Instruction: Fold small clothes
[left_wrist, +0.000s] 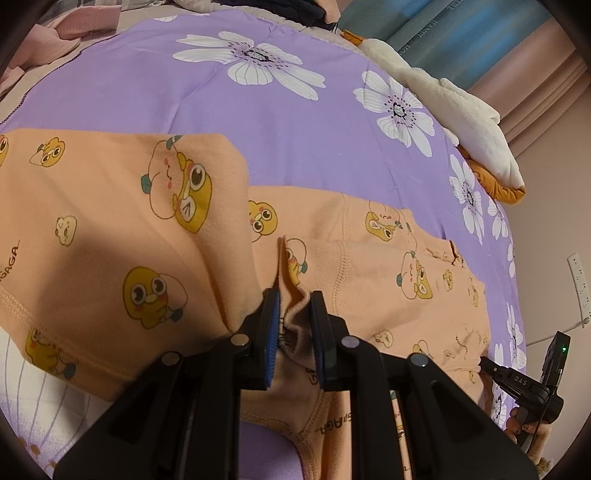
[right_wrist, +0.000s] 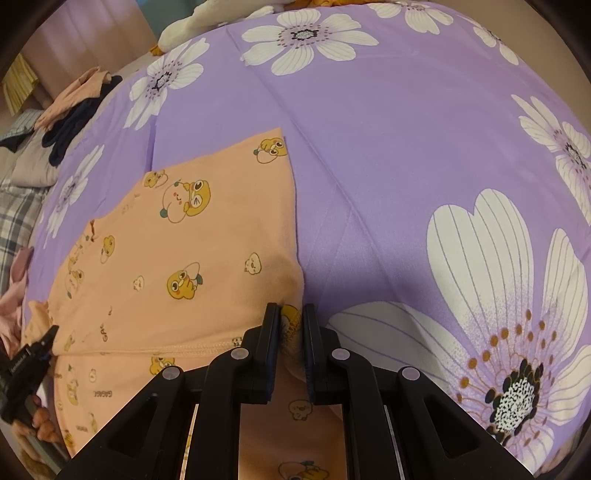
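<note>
With both the left gripper (left_wrist: 293, 325) and right gripper (right_wrist: 290, 328) fingers clamped on the peach cartoon-print cotton garment (right_wrist: 177, 258), the fold probably goes best carried level across the purple floral bedsheet (right_wrist: 369, 147), edges aligned.

Looks to me like bedroom in home. I see bed (right_wrist: 369, 129) with purple sheet, big white flowers printed. Curtains (left_wrist: 480, 44) hang behind bed, pink and teal. Plush toy (left_wrist: 461, 110), white and orange, lies at bed edge. Loose pile of clothes (right_wrist: 77, 103), dark and peach, sits at far side of bed. Checked bedding (right_wrist: 18, 221) beside it. White socket strip (left_wrist: 580, 284) on plain wall. I find nothing of workshop or office here.
</note>
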